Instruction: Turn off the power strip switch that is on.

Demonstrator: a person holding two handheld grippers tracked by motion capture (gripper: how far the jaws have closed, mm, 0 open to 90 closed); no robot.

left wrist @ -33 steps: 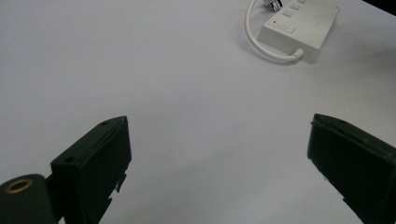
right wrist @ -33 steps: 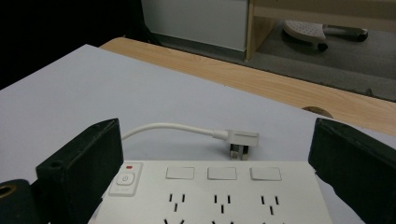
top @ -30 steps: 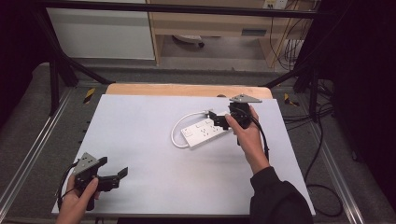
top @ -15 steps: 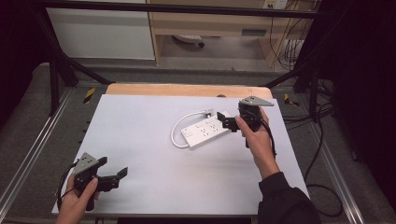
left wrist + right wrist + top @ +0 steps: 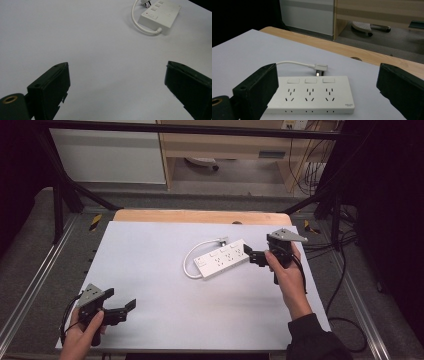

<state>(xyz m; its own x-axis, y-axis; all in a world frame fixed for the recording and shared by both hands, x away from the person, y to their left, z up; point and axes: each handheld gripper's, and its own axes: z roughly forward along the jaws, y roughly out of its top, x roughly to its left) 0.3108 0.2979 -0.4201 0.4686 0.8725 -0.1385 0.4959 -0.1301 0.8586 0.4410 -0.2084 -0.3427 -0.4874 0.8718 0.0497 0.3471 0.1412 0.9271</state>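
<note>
Two grippers, one power strip (image 5: pixel 222 258)
Right gripper (image 5: pixel 253 256) gapes wide beside the strip's end, holding nothing; left gripper (image 5: pixel 124 310), equally wide and empty, sits at the table's (image 5: pixel 150 245) near corner.

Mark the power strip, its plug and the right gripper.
power strip (image 5: pixel 310 96), right gripper view, on the top face among the sockets.
plug (image 5: pixel 321 67), right gripper view, on the white plug body behind the strip.
right gripper (image 5: pixel 250 254), high view, midway between its open fingers.
</note>
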